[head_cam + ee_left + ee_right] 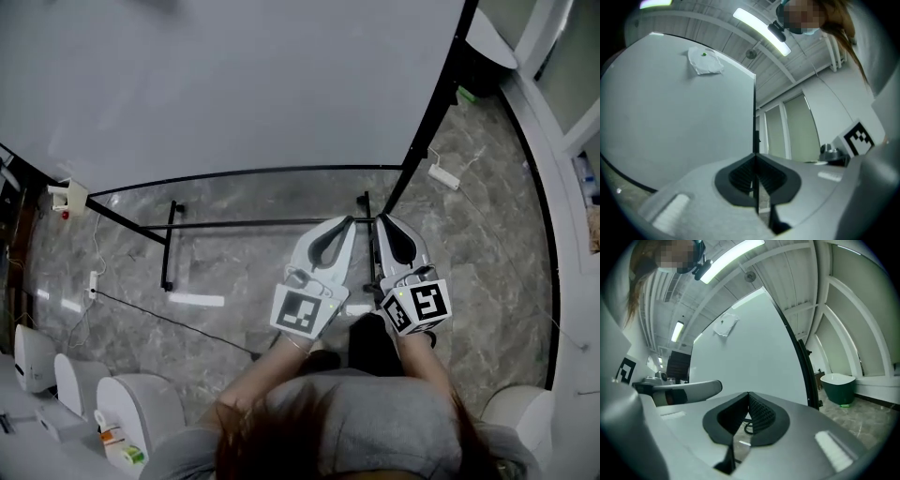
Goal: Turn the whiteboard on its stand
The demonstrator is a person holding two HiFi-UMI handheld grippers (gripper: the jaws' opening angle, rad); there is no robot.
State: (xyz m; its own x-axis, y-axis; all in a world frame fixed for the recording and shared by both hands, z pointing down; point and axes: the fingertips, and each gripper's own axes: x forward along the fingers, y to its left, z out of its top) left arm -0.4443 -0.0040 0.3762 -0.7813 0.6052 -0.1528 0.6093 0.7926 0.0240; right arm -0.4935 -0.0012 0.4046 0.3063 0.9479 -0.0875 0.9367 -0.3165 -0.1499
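Seen from your head, looking steeply down: the whiteboard (234, 84) stands straight ahead of you and its pale face fills the upper part of the view. It sits on a black stand (169, 248) whose feet rest on a grey marble floor (469, 253). The board's black frame edge (436, 103) slants down toward your hands. A crumpled white cloth (705, 61) is stuck near the top of the board.

You hold the two grippers side by side, both pointing at the lower end of that edge. The left gripper (348, 221) has its jaws pressed together with nothing between them. The right gripper (381, 218) is the same, jaws together and empty. Their tips are near the frame, but no view shows them touching it.

This looks like the approach, and the board seems not yet turned. Next you will likely need to part one or both pairs of jaws and close them on the frame edge, or press the closed tips against the board. Then swing it steadily, keeping your feet away from the stand's legs.
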